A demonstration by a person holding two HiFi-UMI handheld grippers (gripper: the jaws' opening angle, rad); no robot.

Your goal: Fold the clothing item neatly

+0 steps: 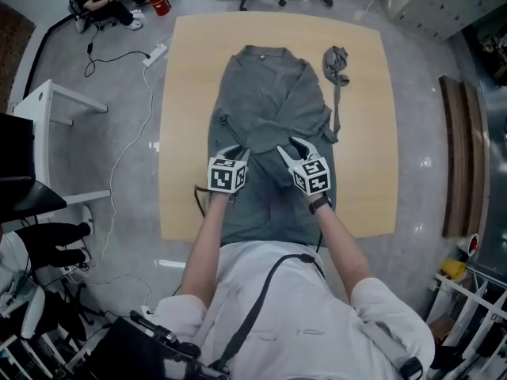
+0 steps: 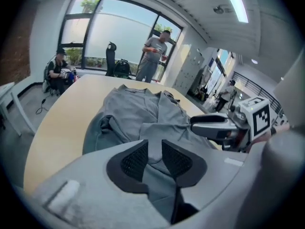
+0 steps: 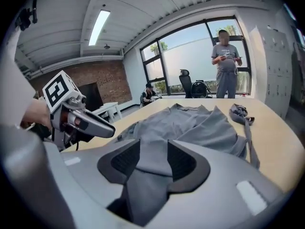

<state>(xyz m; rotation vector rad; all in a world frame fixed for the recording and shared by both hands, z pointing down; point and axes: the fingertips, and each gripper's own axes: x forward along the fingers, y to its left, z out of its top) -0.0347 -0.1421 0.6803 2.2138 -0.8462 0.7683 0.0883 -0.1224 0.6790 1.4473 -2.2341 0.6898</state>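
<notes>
Lying lengthwise on the tan surface (image 1: 360,133), the grey garment (image 1: 269,93) has its collar at the far end and its hem end at the near edge. Its side panels are drawn inward in creased folds.

Both forearms reach forward side by side over the lower middle of the garment, tilted downward. The left tool (image 1: 235,150) has its jaws partly apart, with cloth visible in the gap and the pads not pressing on it. The right tool (image 1: 291,149) stands likewise, gripping nothing.

Count: one garment, one grey strap (image 1: 336,66) just beside it, two tools, one surface.
</notes>
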